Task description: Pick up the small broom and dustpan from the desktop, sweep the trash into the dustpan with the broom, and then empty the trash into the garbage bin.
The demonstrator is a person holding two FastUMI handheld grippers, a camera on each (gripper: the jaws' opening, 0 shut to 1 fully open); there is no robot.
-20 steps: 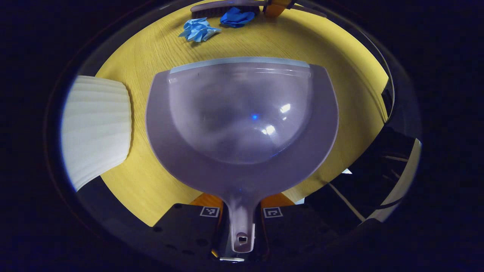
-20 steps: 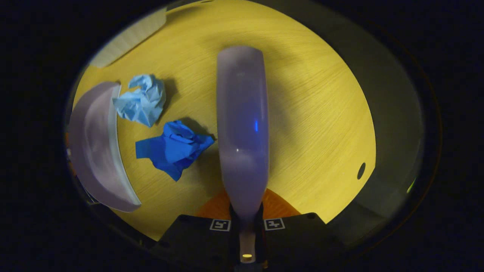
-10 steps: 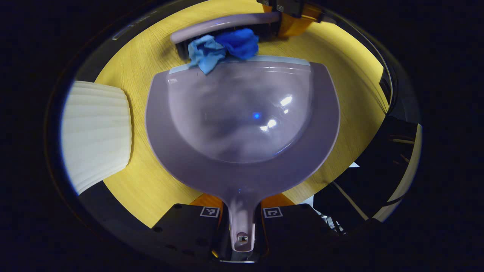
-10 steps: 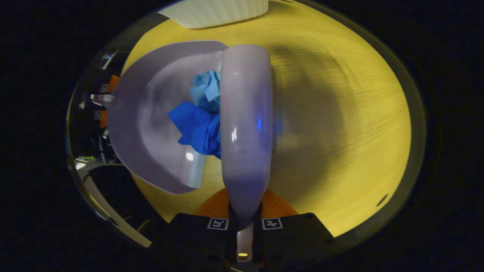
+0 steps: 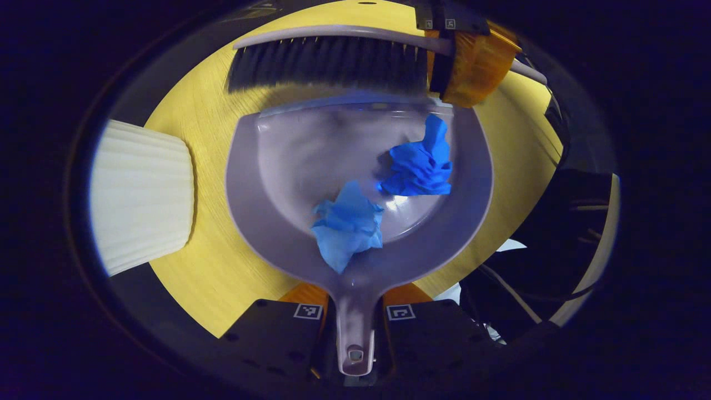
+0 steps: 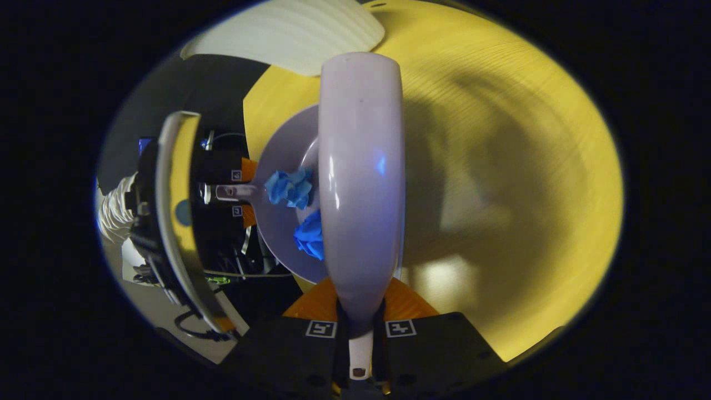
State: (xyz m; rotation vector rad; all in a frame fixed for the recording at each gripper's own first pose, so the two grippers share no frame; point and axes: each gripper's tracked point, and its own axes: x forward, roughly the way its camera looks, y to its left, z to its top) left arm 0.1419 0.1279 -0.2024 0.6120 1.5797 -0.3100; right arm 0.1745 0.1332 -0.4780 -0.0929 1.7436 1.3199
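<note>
Tabletop [image 5: 205, 278], yellow wood grain, carries the whole job, with a white ribbed garbage bin [image 5: 141, 197] standing at its left edge in the left gripper view. Next in size, the dustpan [image 5: 289, 166] sits in front of the left tongs [image 5: 355, 339], which are closed tight on its handle. Just beyond the pan's front lip the broom [image 5: 328, 64] hangs with its dark bristles clear of the surface, held by the right tongs [image 6: 360, 344], which pinch the broom's thin handle stub from both sides. Smallest are the two pieces of trash: a dark blue wad [image 5: 419, 164] toward the pan's right side and a light blue wad [image 5: 347, 225] near the handle root, both inside the bowl.

Sweeping looks finished, so the emptying step comes next. That likely calls for lifting the pan level, carrying it to the bin, then tipping it over the opening; the light wad rests loosely and could roll off if the pan tilts early.
</note>
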